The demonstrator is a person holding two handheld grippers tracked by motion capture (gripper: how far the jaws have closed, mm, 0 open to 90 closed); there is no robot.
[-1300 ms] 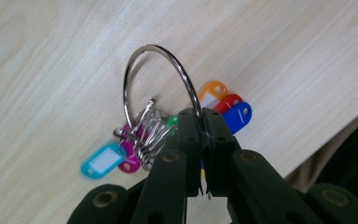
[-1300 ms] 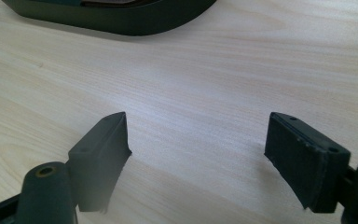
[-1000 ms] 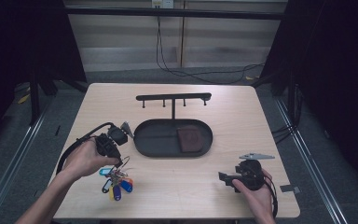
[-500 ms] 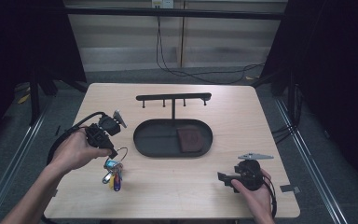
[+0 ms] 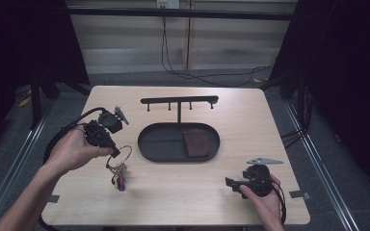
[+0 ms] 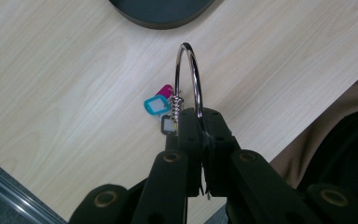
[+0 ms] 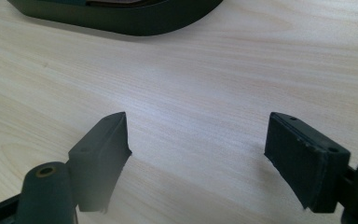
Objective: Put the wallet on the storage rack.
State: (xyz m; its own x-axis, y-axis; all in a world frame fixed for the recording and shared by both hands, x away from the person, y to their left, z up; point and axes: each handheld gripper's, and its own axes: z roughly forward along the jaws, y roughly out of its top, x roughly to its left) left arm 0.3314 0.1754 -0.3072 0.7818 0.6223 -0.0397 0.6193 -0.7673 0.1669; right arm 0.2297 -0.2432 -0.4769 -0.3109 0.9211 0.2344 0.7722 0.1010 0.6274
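My left gripper point(image 5: 114, 152) is shut on a metal key ring point(image 5: 124, 154) above the table's left side, and the coloured key tags point(image 5: 119, 180) hang from it. In the left gripper view the key ring point(image 6: 189, 79) stands upright out of the closed jaws, with teal, pink and dark tags point(image 6: 158, 105) dangling below it over the wood. A black oval tray point(image 5: 164, 150) sits at the table's centre with a brown wallet point(image 5: 195, 143) inside. Behind it stands a black hook rack point(image 5: 179, 101). My right gripper point(image 5: 231, 183) rests open near the front right, jaws wide apart over bare wood point(image 7: 198, 140).
A grey three-cornered plate point(image 5: 261, 161) tops the right gripper. Cables point(image 5: 60, 137) trail from the left gripper off the table's left edge. The tray's edge point(image 7: 121, 21) lies beyond the right jaws. Black curtains and floor rails flank the table.
My left gripper has risen and moved back and left with the key ring; the tags have lifted off the table and hang from the ring. The right gripper has stayed put.
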